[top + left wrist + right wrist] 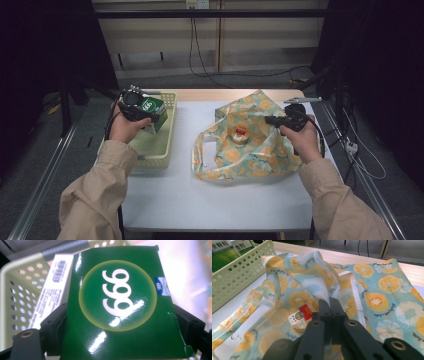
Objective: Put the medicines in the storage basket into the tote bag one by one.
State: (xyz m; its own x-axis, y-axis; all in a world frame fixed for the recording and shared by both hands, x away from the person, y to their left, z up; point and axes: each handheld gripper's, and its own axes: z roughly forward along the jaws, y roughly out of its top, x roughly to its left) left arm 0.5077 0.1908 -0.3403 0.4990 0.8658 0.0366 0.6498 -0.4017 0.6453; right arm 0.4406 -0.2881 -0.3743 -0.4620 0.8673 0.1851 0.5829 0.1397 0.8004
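Two containers on the table. The bag [247,142], printed with citrus slices, lies just under the right gripper [272,120]; that gripper's jaws are pinched shut on the bag's edge, lifting a fold of the mouth. Just beyond the fingertips [329,306], inside the bag, sits a round tin [300,317] with a red label, seen through the thin material. The basket [160,150], pale and perforated, stands to the left, well apart from the bag. Above it the left gripper [150,112] clamps a green box [120,305] marked 999, one pad on each side. A white barcoded side of the box faces the basket wall.
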